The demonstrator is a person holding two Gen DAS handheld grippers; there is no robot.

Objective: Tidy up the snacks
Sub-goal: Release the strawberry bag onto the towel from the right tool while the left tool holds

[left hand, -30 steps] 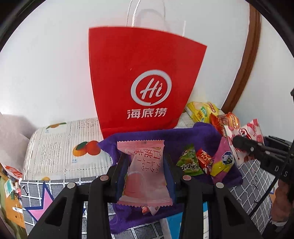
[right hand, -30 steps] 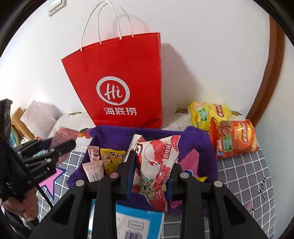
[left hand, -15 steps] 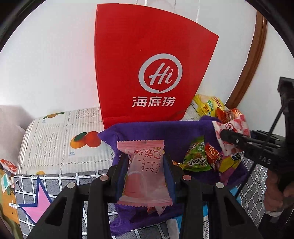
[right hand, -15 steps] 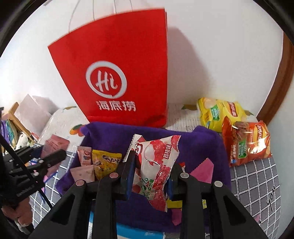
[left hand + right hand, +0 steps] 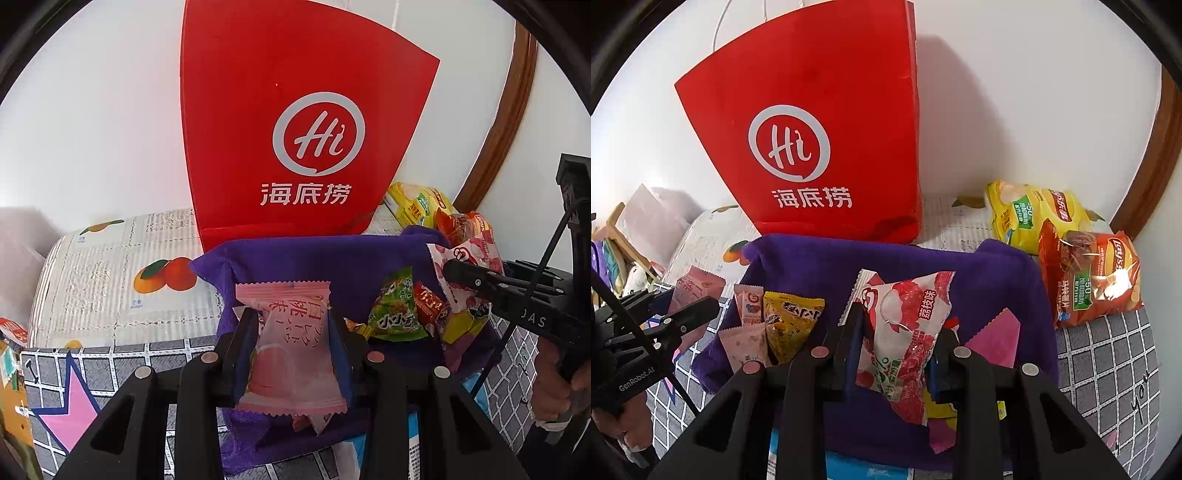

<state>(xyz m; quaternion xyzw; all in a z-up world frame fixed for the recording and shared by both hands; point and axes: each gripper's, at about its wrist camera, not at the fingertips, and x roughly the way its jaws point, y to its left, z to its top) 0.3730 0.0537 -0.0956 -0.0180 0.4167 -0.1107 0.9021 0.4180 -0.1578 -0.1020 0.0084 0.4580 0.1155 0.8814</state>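
Now my red bag (image 5: 295, 122) stands upright straight ahead beyond the purple cloth (image 5: 897, 258), a shade nearer my left gripper (image 5: 291, 343), clamped on an upright pink packet (image 5: 291, 354), while my right gripper (image 5: 897, 343) pinches a lychee packet (image 5: 905, 332).

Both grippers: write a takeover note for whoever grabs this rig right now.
Left gripper: jaws shut on the pink peach packet.
Right gripper: jaws shut on the lychee packet.
Both are held above the purple cloth, facing the upright red bag.
Left: small snacks lie on the cloth; two chip bags sit to the right.
Nothing visibly bagged yet.
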